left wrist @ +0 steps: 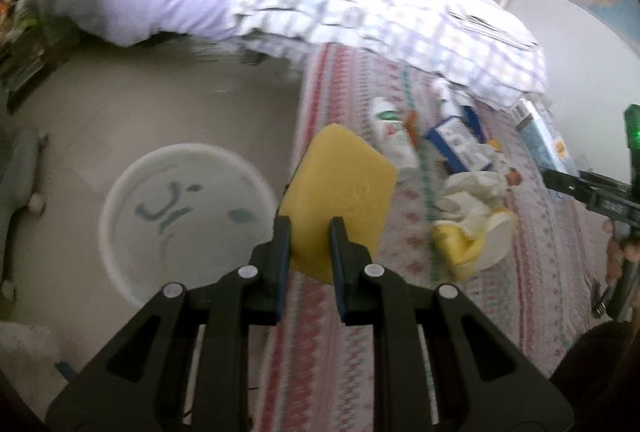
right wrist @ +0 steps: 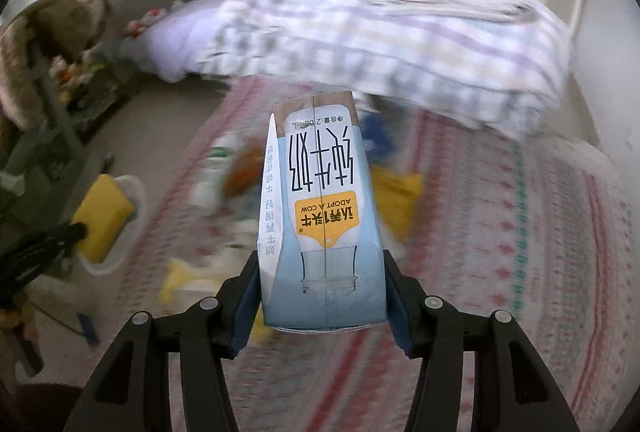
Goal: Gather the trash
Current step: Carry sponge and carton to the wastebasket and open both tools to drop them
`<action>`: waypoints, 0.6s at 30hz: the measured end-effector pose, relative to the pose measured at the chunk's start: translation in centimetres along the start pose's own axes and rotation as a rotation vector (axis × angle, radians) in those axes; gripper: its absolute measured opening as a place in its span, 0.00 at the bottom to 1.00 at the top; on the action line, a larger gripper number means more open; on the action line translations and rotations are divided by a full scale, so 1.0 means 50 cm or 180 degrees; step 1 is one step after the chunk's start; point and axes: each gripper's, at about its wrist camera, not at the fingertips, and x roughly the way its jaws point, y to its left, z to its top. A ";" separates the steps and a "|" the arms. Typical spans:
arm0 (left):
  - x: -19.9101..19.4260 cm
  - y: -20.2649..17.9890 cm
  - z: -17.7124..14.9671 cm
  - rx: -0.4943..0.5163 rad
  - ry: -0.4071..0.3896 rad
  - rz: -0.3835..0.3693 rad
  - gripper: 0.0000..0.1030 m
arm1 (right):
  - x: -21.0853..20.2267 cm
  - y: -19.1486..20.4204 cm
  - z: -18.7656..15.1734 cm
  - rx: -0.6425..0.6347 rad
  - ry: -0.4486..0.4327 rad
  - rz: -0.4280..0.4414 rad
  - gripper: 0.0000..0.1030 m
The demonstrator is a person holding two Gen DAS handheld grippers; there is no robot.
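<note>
The left gripper [left wrist: 310,232] pinches a yellow sponge [left wrist: 340,200] beside the white bin [left wrist: 120,192]. The right gripper [right wrist: 320,272] clamps a milk carton [right wrist: 324,216]. Released short of the bin, either could drop onto the rug [left wrist: 520,272].

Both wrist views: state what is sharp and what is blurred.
Left wrist view: left gripper and yellow sponge fairly sharp; bed and rug litter smeared. Right wrist view: right gripper and milk carton crisp; checked quilt and rug motion-blurred.

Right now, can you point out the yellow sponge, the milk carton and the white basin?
yellow sponge [left wrist: 340,192], left wrist view, its broad flat face.
milk carton [right wrist: 324,200], right wrist view, its printed front panel.
white basin [left wrist: 120,192], left wrist view, its left rim.
</note>
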 end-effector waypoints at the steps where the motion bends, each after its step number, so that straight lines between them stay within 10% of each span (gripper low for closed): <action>1: -0.002 0.013 -0.004 -0.0035 -0.0005 0.0029 0.20 | 0.001 0.027 0.003 -0.0058 0.0001 0.0066 0.54; 18: 0.005 0.170 -0.033 -0.0431 0.0009 0.0568 0.24 | 0.139 0.336 0.013 -0.0534 0.0298 0.0662 0.54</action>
